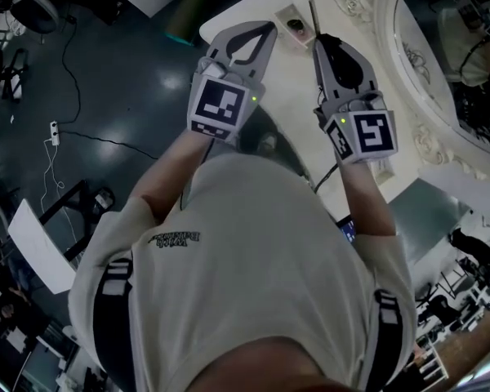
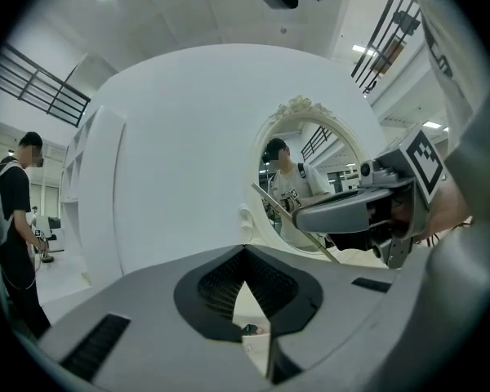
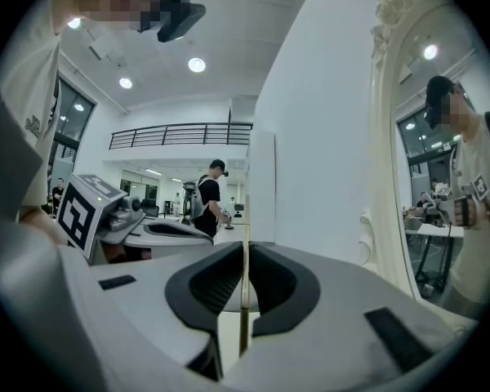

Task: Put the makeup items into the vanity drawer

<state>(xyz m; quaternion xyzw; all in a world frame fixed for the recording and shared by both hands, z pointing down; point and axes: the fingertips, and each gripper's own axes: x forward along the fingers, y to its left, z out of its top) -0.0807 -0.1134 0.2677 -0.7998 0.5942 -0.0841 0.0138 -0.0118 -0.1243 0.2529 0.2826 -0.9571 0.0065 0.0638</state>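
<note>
Nearest, the left gripper is closed on nothing, its tips touching. The right gripper beside it is clamped on a thin stick (liner or brush, can't tell), which pokes past the tips over the table. Just beyond lies a small compact, then the mirror. The drawer isn't in sight. Probably best: pinch firmly and hold the stick level until it's over the drawer, which the free left gripper can open.
</note>
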